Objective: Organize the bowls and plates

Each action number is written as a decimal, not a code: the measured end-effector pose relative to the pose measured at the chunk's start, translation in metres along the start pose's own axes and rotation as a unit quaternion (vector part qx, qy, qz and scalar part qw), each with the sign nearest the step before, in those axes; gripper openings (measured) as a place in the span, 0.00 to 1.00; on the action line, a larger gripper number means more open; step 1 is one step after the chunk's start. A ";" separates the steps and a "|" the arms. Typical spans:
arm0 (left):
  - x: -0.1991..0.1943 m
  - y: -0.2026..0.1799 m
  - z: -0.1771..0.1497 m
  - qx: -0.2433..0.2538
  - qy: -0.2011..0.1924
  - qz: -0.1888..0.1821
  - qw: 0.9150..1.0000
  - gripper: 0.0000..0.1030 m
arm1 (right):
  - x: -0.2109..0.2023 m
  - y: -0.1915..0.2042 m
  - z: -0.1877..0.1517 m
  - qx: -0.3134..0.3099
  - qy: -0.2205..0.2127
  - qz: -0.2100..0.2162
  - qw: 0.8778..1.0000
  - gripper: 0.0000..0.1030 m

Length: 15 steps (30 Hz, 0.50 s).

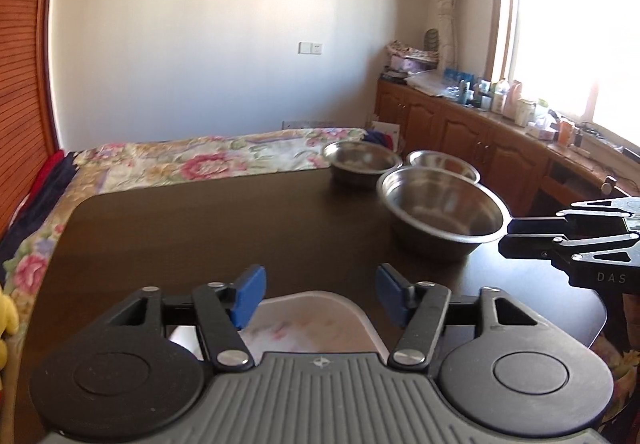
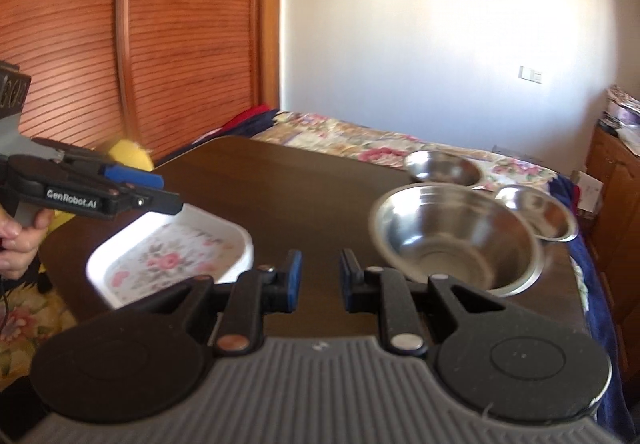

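Three steel bowls stand on a dark table (image 1: pixel 200 228): a large bowl (image 1: pixel 442 210) (image 2: pixel 456 236) nearest, and two smaller bowls (image 1: pixel 362 162) (image 1: pixel 442 163) behind it, also in the right wrist view (image 2: pixel 442 166) (image 2: pixel 538 212). A white rectangular plate with a flower print (image 2: pixel 172 256) (image 1: pixel 308 320) lies at the table's near left. My left gripper (image 1: pixel 318 294) (image 2: pixel 160 192) is open and empty, just above the plate. My right gripper (image 2: pixel 319 280) (image 1: pixel 508 232) is open and empty, near the large bowl's near side.
A bed with a floral cover (image 1: pixel 208 160) lies beyond the table. A wooden wardrobe (image 2: pixel 140 36) stands at the left. Wooden cabinets with bottles and clutter (image 1: pixel 500 112) run under a bright window at the right. A yellow soft toy (image 2: pixel 130 156) sits beside the table.
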<state>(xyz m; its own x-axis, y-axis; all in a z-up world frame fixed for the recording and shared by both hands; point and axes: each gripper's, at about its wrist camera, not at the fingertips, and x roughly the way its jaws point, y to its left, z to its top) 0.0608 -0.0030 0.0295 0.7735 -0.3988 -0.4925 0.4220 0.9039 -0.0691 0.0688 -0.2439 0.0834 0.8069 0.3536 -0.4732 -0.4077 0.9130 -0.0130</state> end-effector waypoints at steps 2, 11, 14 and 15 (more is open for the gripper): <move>0.006 -0.009 0.005 0.000 -0.005 -0.001 1.000 0.75 | -0.003 -0.011 -0.001 0.009 -0.009 -0.010 1.000 0.27; 0.040 -0.040 0.026 0.009 -0.019 0.000 1.000 0.88 | -0.006 -0.062 -0.013 0.046 -0.068 -0.068 0.994 0.48; 0.050 -0.046 0.029 0.011 -0.021 0.001 1.000 0.92 | 0.000 -0.077 -0.018 0.054 -0.077 -0.084 0.992 0.57; 0.054 -0.048 0.029 0.012 -0.022 0.001 1.000 0.93 | 0.002 -0.082 -0.020 0.055 -0.080 -0.089 0.991 0.62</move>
<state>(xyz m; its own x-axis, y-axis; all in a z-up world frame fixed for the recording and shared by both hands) 0.0963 -0.0722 0.0317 0.7947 -0.4033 -0.4537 0.4306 0.9013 -0.0469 0.0954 -0.3226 0.0659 0.9228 0.2051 -0.3262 -0.2110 0.9773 0.0174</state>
